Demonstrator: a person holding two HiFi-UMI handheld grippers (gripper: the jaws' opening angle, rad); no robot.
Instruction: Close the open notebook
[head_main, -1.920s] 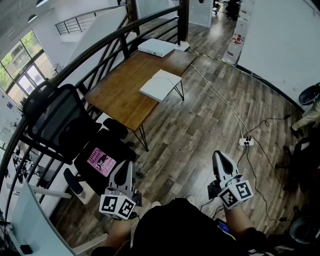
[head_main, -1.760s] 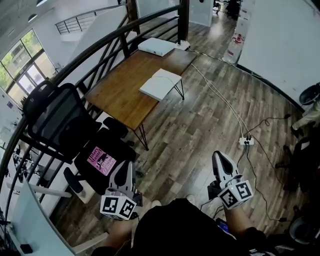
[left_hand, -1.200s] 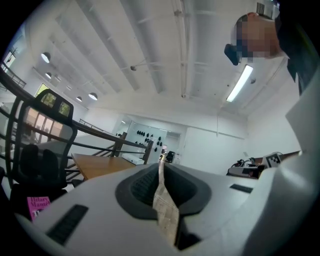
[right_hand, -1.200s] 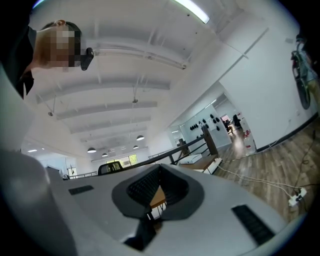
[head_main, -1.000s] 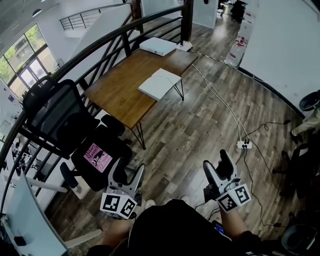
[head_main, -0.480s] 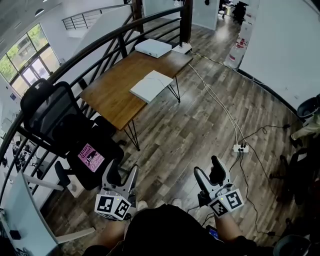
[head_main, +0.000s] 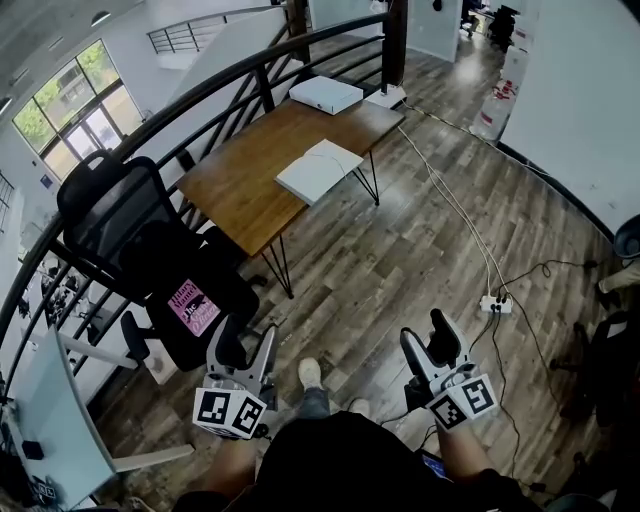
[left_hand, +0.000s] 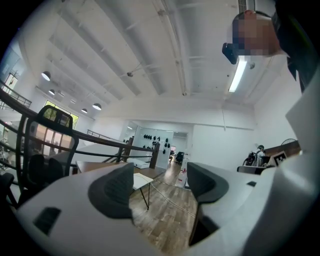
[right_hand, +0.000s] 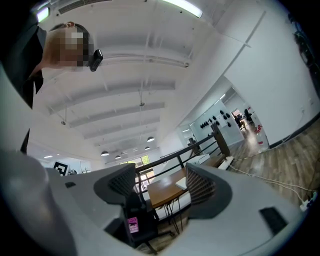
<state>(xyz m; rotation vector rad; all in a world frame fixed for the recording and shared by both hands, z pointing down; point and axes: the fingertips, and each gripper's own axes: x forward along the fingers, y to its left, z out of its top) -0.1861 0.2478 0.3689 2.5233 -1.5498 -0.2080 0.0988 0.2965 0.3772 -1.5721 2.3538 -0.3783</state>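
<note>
The open white paper notebook (head_main: 318, 170) lies flat at the right-hand long edge of the brown wooden desk (head_main: 235, 190), about midway along. It looks light, with limp pages and a thin cover likely to slide on smooth wood, so lifting one outer cover edge and folding it over the spine seems best. Both grippers hang well apart from it. The left gripper (head_main: 245, 342) holds its fingers apart and empty. The right gripper (head_main: 428, 338) has just been closing its fingers slightly, but they are still apart with nothing between them.

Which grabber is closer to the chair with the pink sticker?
Left. The left hand-held gripper is right beside the black chair; the right hand-held gripper, its empty jaws just closing slightly, is farther, on the other side.
</note>
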